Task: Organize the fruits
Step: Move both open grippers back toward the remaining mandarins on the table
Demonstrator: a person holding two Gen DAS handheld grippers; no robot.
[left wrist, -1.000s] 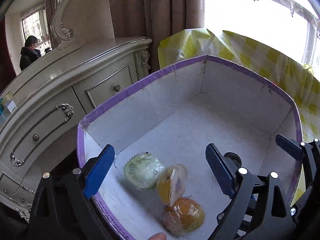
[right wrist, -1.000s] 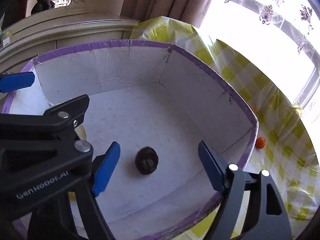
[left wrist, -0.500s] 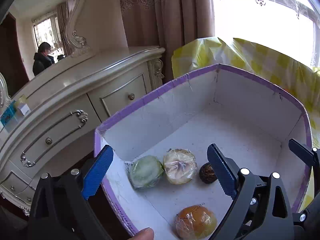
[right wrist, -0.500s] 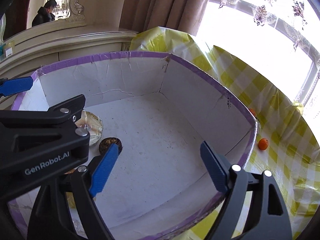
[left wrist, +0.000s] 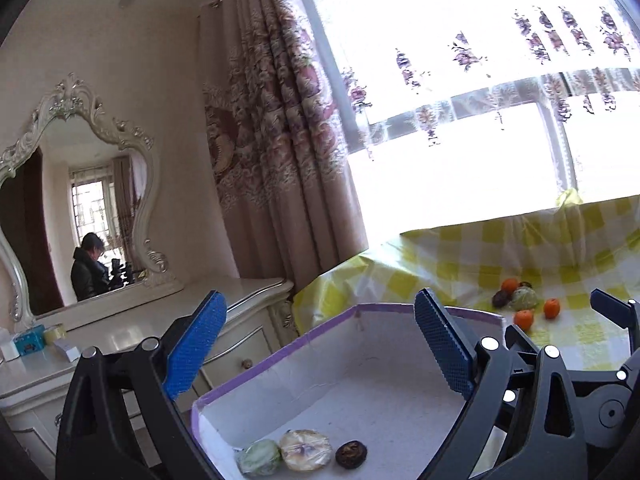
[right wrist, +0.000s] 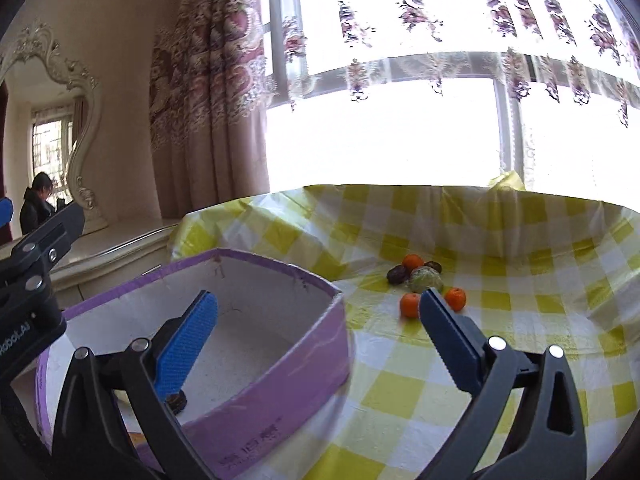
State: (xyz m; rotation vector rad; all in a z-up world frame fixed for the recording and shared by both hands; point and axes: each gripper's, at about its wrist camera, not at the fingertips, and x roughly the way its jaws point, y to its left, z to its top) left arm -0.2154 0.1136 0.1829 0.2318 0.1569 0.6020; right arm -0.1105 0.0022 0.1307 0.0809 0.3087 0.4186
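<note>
Left tongs (left wrist: 320, 344) stood with blue pads wide apart and empty, raised above the purple-rimmed white cardboard box (left wrist: 320, 334) and pointing toward the window; they filled the lower centre of the left wrist view. Right tongs (right wrist: 320, 322) were likewise spread and empty, straddling the box's right wall (right wrist: 280, 384) in the lower half of the right wrist view.

Inside the box, along its lower edge in the left wrist view, lay three items in a row: a pale green film-wrapped fruit (left wrist: 259, 457), touching a flat tan wrapped fruit (left wrist: 305, 450), and just beside it a small dark brown wrinkled fruit (left wrist: 351, 454).

On the yellow-and-white checked tabletop (right wrist: 480, 364), right of centre in the right wrist view, a loose cluster remained: three small oranges (right wrist: 410, 304), a green wrapped fruit (right wrist: 425, 279) and two dark fruits (right wrist: 396, 274), well apart from the box.
</note>
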